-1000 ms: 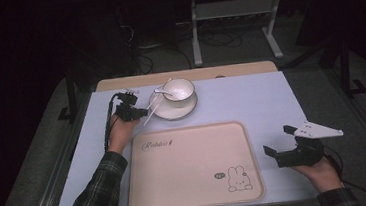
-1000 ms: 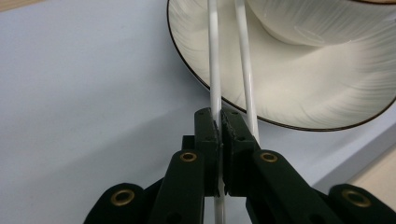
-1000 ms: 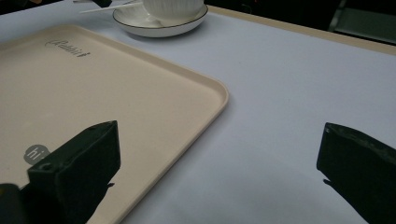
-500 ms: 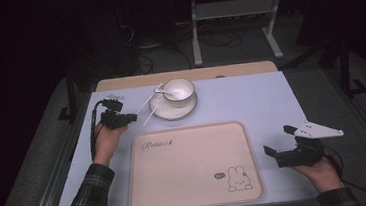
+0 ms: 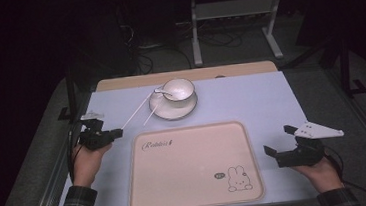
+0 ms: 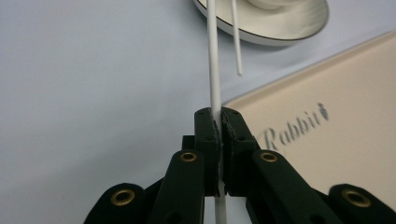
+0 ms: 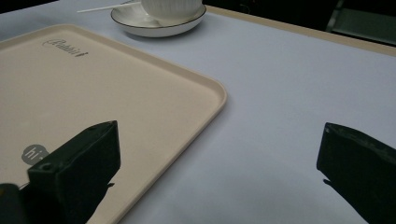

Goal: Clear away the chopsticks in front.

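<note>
The left gripper [image 5: 116,133] clamps the handle of a long white spoon [image 5: 136,112] whose bowl rests at the cup [image 5: 178,89] on a saucer [image 5: 174,106]. The right gripper [image 5: 278,141] hovers wide apart beside a beige tray [image 5: 194,192] on the desk [image 5: 271,100].

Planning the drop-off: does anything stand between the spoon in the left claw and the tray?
Nothing visible: the left claw grips the spoon just beside the tray, whose surface holds no objects.

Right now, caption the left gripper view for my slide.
Left gripper shut on a white spoon handle, saucer ahead, tray alongside.
</note>
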